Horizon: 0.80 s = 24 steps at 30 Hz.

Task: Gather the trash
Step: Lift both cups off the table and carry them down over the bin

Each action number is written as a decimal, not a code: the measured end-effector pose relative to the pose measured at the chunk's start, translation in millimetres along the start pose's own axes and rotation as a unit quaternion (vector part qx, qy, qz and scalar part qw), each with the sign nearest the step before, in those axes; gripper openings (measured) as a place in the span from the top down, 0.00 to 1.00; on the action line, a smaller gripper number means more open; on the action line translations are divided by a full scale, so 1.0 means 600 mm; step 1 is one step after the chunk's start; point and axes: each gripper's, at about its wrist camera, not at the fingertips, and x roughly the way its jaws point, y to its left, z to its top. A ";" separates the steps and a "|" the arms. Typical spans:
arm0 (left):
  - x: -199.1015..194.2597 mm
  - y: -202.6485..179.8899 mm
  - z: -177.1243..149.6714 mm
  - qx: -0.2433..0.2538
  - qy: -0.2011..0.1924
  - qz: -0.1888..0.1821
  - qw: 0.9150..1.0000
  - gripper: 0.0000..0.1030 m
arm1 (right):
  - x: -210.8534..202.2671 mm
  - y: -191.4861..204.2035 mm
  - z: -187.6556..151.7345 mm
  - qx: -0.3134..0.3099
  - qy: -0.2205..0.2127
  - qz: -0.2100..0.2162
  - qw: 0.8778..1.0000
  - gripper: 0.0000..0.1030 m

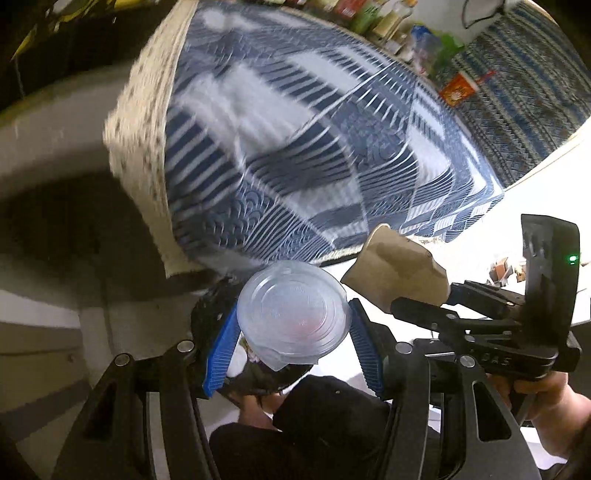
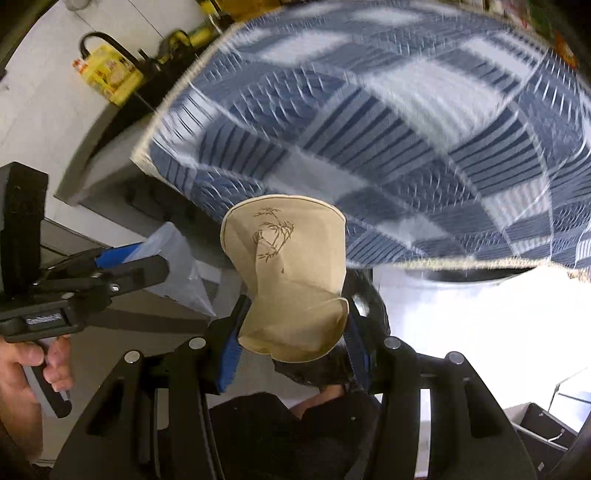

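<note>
In the left wrist view my left gripper (image 1: 291, 325) is shut on a clear plastic cup (image 1: 291, 314), its blue pads (image 1: 221, 350) pressing both sides and its base facing the camera. To its right, my right gripper (image 1: 424, 299) carries a crushed brown paper cup (image 1: 395, 266). The right wrist view shows my right gripper (image 2: 295, 321) shut on that paper cup (image 2: 288, 266), which has a bamboo drawing on it. The left gripper (image 2: 147, 258) with the plastic cup (image 2: 181, 266) appears at the left, held by a hand (image 2: 22, 369). Something black and crinkled (image 2: 369, 306) lies just under both cups.
A blue and white patterned cloth (image 1: 295, 147), blurred, fills the space ahead, with a beige fringed edge (image 1: 147, 129). Bottles and packets (image 1: 388, 22) stand beyond it. A yellow bag (image 2: 110, 77) hangs at the upper left. A bright white floor (image 2: 480, 314) and a dark box (image 2: 543, 424) are at the right.
</note>
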 end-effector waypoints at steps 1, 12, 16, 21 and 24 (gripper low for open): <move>0.009 0.005 -0.003 -0.004 0.006 -0.001 1.000 0.46 | 0.014 -0.006 -0.004 0.001 0.008 -0.001 1.000 0.52; 0.123 0.055 -0.036 -0.053 0.068 0.001 0.996 0.46 | 0.139 -0.053 -0.042 0.038 0.090 -0.013 0.995 0.52; 0.152 0.063 -0.045 -0.059 0.080 0.006 0.995 0.46 | 0.158 -0.066 -0.048 0.053 0.100 -0.004 0.994 0.52; 0.188 0.069 -0.056 -0.067 0.092 0.009 0.993 0.46 | 0.187 -0.089 -0.052 0.074 0.116 0.007 0.990 0.52; 0.204 0.073 -0.061 -0.075 0.097 0.012 0.992 0.46 | 0.206 -0.100 -0.053 0.083 0.124 0.013 0.989 0.52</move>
